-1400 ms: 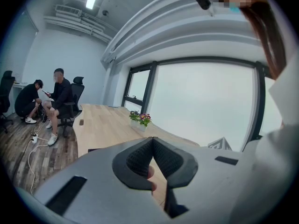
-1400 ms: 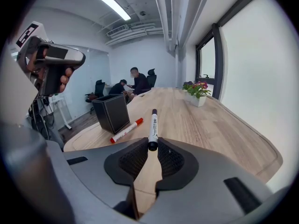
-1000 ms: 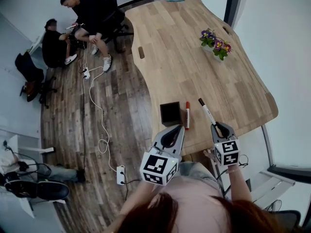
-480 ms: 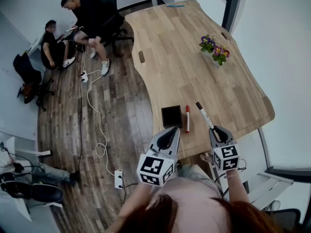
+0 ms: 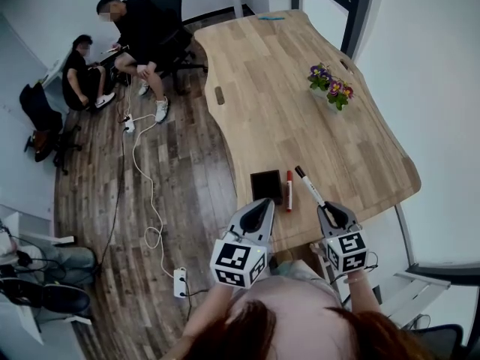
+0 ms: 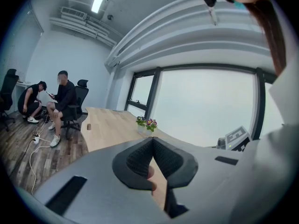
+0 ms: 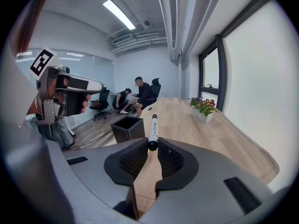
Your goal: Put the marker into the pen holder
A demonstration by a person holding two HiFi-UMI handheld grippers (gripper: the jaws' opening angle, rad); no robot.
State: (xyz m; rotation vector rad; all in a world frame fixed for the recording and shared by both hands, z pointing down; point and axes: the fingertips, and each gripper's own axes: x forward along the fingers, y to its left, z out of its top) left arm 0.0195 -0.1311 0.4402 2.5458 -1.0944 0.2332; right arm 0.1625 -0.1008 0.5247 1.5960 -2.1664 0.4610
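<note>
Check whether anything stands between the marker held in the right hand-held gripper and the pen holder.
Only a red marker lies flat on the table between the held marker and the pen holder; nothing visible covers the holder's open top.

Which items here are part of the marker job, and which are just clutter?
In the job:
- black-capped marker, held in the right gripper
- black pen holder

Lying about:
- red marker beside the holder
- flower pot
- left gripper, shut and empty
</note>
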